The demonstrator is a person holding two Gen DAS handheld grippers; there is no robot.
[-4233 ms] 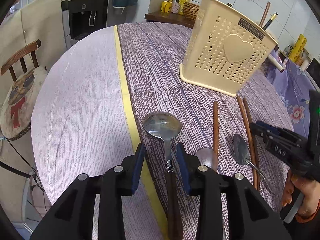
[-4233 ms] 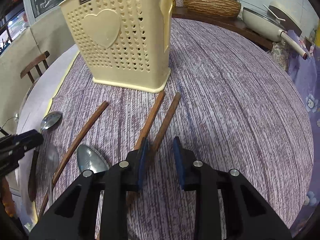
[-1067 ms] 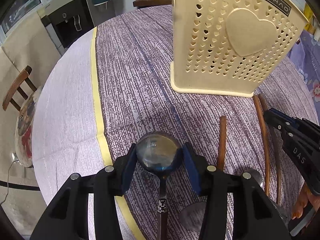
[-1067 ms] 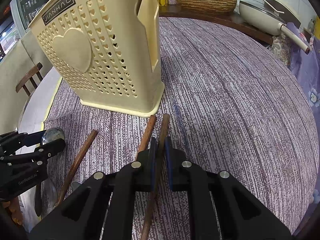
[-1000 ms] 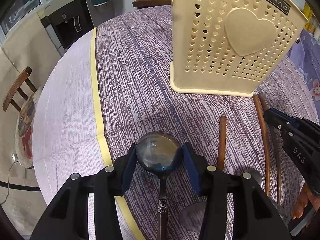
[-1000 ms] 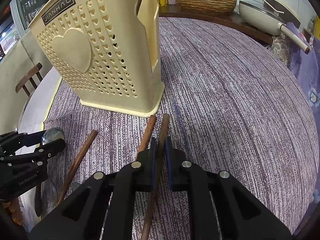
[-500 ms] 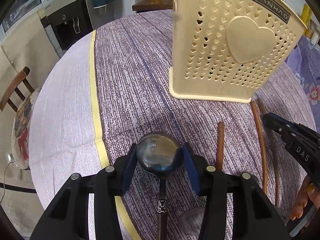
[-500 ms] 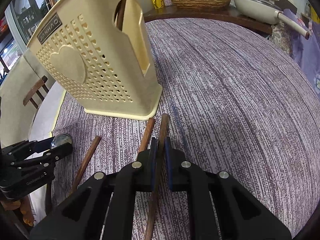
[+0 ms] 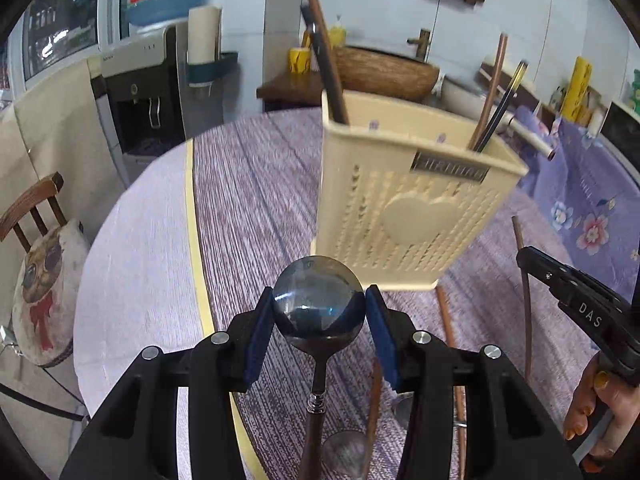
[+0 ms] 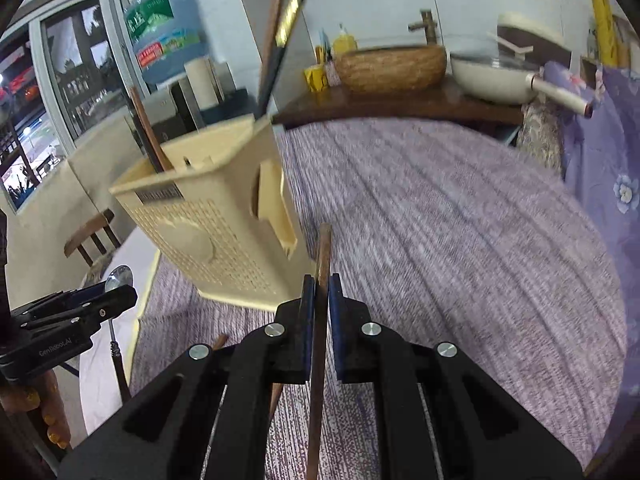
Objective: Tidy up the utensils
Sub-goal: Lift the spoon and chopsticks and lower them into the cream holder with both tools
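- Left gripper clamped on the round bowl of a steel spoon, blue pads pressing both sides of the bowl; dark wooden handle trailing back between the fingers toward the camera.
- Right gripper squeezed shut on a brown wooden chopstick; stick tip poking out ahead of the pads, rest of it running back under the camera.
- Cream perforated utensil holder, heart on its front, just ahead of the left gripper and slightly right; ahead and to the left of the right gripper. Upright on the table, with several chopsticks and a dark handle standing in it.
- Below and right of the left gripper, on the purple striped tablecloth: two more wooden chopsticks and a second metal spoon, partly hidden by the fingers.
- Right gripper also seen at the right edge of the left view, held by a hand with painted nails.
- Left of the left gripper: yellow stripe on the cloth, then a wooden chair with a pug cushion.
- Far ahead of the right gripper: woven basket and white pan on a wooden counter.
- Background blurred in both views.
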